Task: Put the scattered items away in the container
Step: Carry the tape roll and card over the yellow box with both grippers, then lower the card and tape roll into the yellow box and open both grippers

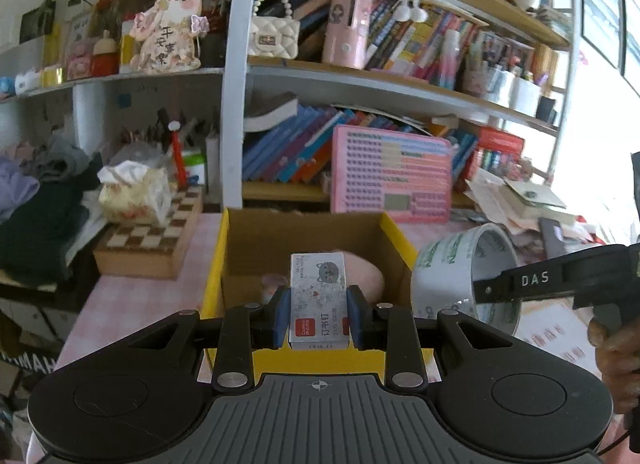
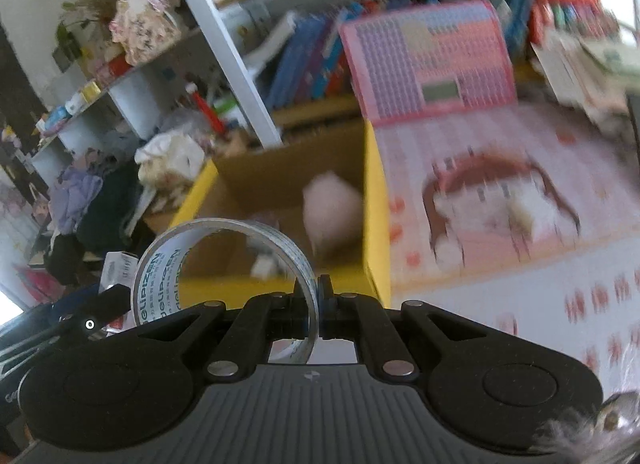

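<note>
A staple box is clamped by the left gripper above the yellow-rimmed box, while a tape roll, at 3 o'clock beyond the rim, is pinched by the right gripper.

Right gripper pinches the wall of a clear printed tape roll before an open yellow cardboard box holding a pink soft object.

Staple box, tape roll gripped — yellow box open.

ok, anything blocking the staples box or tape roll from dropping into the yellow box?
Nothing visible. The staples box and tape roll face the open yellow box; only a pink soft item sits inside.
</note>
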